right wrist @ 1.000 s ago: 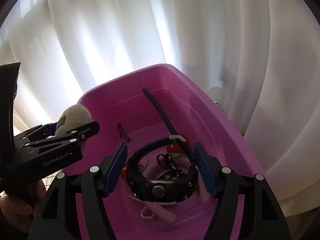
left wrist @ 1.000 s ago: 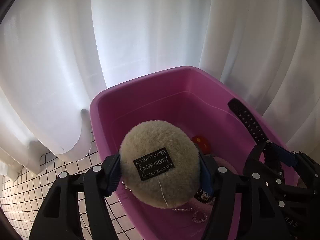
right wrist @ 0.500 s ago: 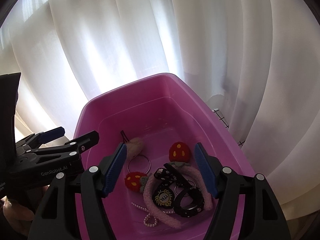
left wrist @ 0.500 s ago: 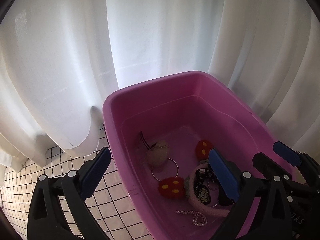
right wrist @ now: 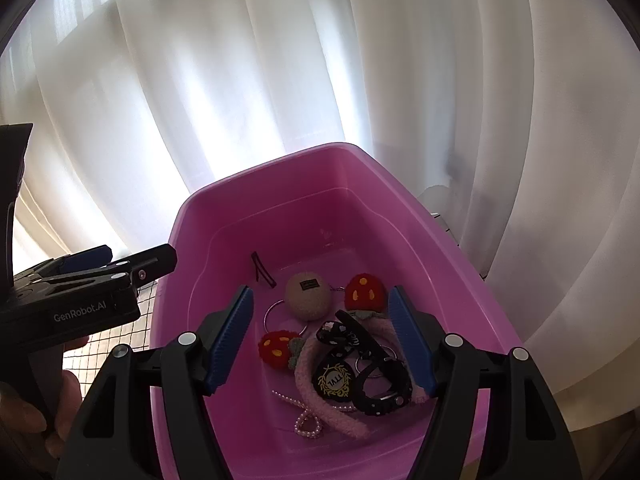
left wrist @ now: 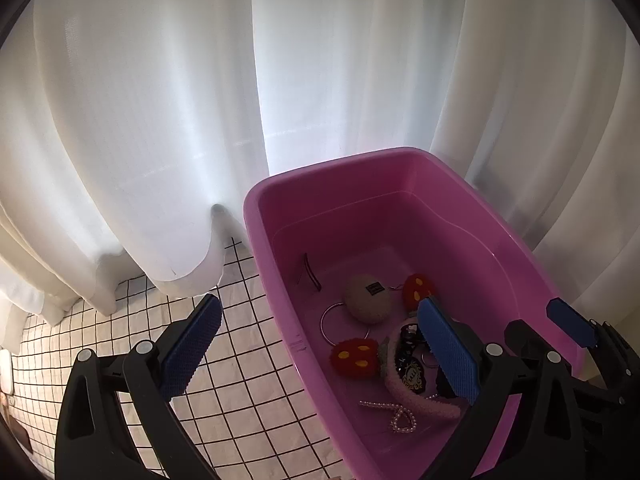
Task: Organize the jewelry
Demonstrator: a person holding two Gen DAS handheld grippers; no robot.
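A pink plastic tub (left wrist: 256, 216) (right wrist: 180, 240) holds the jewelry. A beige fuzzy pom-pom (left wrist: 368, 298) (right wrist: 309, 295) lies inside it beside two red knitted charms (right wrist: 365, 292), a pink fuzzy band (right wrist: 320, 396), a black watch (right wrist: 384, 384), a pearl bow (right wrist: 306, 424) and a black hair clip (right wrist: 262, 269). My left gripper (left wrist: 320, 348) is open and empty over the tub's left rim. My right gripper (right wrist: 320, 336) is open and empty above the tub.
White curtains (left wrist: 160, 120) hang right behind and around the tub. A white cloth with a black grid (left wrist: 240, 380) covers the surface left of the tub. The left gripper (right wrist: 92, 280) and the hand holding it show at the left of the right wrist view.
My left gripper let go of the pom-pom and my right gripper let go of the black watch; both now lie in the tub. Both grippers have opened and pulled back.
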